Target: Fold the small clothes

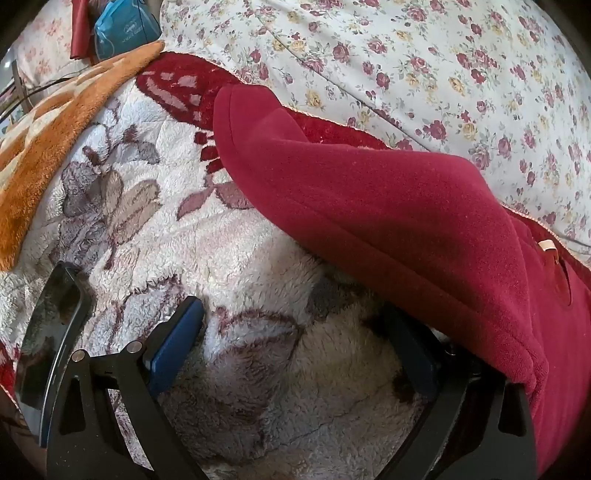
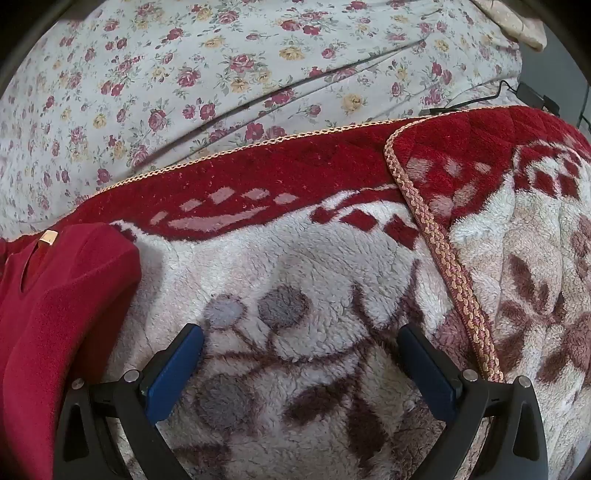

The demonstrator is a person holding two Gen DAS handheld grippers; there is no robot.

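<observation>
- We are scanning the left wrist view from its left edge: an orange plush blanket (image 1: 55,147) is lying over the corner of the bed, with a blue packet (image 1: 123,27) behind it.
- We are seeing the left gripper (image 1: 295,332) hanging over the fleece blanket (image 1: 229,243) with its jaws spread wide and nothing between them; the near edge of the red garment (image 1: 388,221) is draping over the right-hand finger without being pinched.
- The red garment is lying on the fleece blanket between the two grippers, right of the left one and left of the right one, its neckline tag (image 2: 48,236) showing in the right wrist view.
- We are seeing the right gripper (image 2: 299,339) just beside the garment, jaws fully apart and empty above bare fleece.
- Behind everything a floral sheet (image 2: 184,74) is covering the bed.
- We are judging the fold as early or between steps: the garment is looking bunched, with one soft rolled edge, and no neat stack is visible. Grasping, flattening and folding seem left.
</observation>
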